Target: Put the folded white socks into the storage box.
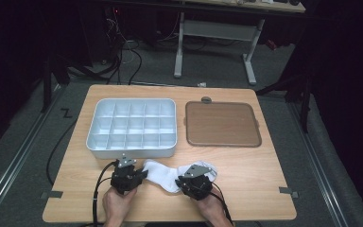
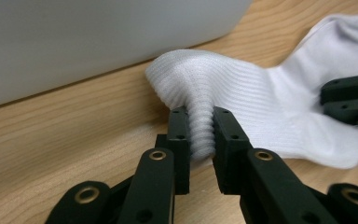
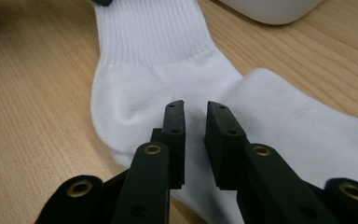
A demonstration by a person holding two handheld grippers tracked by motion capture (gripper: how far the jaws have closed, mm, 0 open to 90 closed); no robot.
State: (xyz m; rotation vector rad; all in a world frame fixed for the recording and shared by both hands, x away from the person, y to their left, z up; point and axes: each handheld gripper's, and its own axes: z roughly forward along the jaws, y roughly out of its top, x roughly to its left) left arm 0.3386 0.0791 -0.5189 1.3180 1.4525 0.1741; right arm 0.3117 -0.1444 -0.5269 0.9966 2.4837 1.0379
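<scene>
Surface: wooden table (image 1: 246, 189) with pale grain, its near edge by the person's hands; a white sock (image 1: 168, 176) lies just inside that edge, about midway along it.
Left gripper (image 2: 201, 133): jaws clamped on a pinched-up fold of the sock's ribbed cuff end; the cloth rises in a ridge between the pads.
Right gripper (image 3: 195, 122): jaws drawn close together over the sock near its heel, tips down at the cloth; whether they pinch any of it I cannot tell.
Sock: stretched flat between the two grippers, cuff toward the left one, foot part under the right one.
Tray (image 1: 131, 127): white, divided into small compartments, just behind the sock, toward the far left corner.
Mat (image 1: 222, 124): brown, flat, rounded corners, beside the tray toward the far right corner.
Room: dark, grey floor, cables and a white desk frame (image 1: 215, 33) beyond the far edge.
</scene>
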